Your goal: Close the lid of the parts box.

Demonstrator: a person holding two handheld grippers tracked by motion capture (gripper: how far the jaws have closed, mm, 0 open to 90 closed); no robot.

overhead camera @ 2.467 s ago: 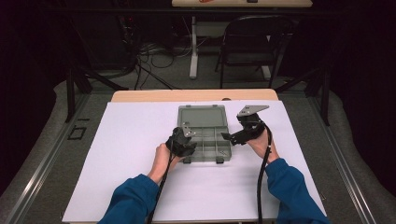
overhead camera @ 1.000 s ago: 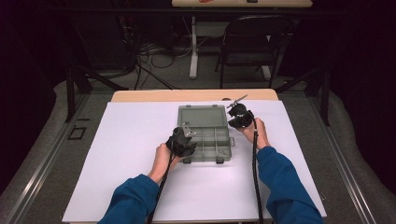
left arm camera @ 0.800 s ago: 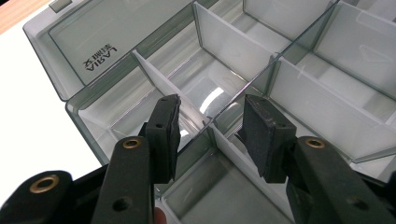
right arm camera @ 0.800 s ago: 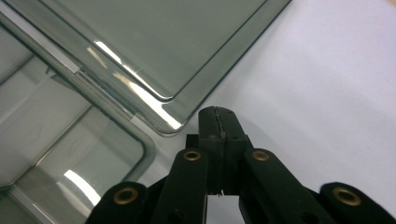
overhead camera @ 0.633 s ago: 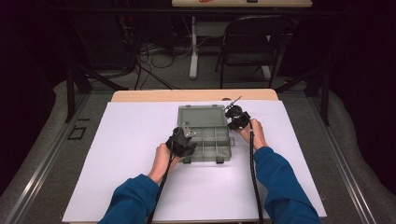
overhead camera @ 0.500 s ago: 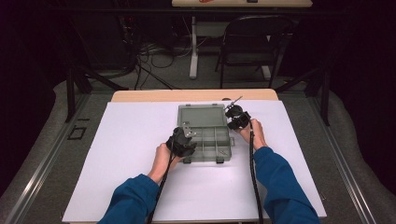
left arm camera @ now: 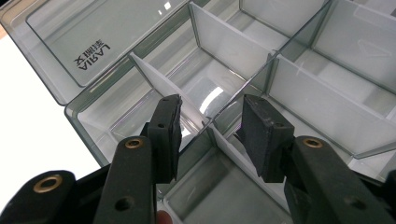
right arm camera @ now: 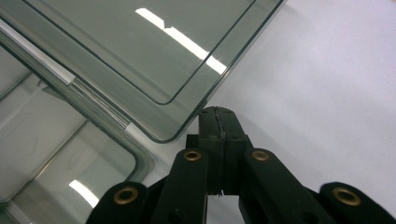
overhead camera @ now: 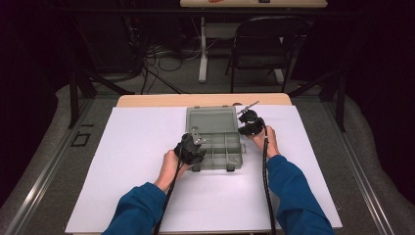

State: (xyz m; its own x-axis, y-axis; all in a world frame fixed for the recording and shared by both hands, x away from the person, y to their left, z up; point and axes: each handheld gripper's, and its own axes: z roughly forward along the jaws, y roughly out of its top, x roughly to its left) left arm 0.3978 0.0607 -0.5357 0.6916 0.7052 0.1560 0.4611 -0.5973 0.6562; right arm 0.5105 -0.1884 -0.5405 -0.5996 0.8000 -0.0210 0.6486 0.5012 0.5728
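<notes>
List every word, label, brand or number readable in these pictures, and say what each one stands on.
"LARIA": seen upside down in the left gripper view, on the opened lid of the clear compartment box.
Beside that word on the lid, a few small characters, too small to read.
On the white table cover and on both grippers, no text can be read.

My left gripper (left arm camera: 210, 135) has jaws spread apart, tilted downward. My right gripper (right arm camera: 217, 122) has jaws pressed together. Both forearms reach forward, blue sleeves.
</notes>
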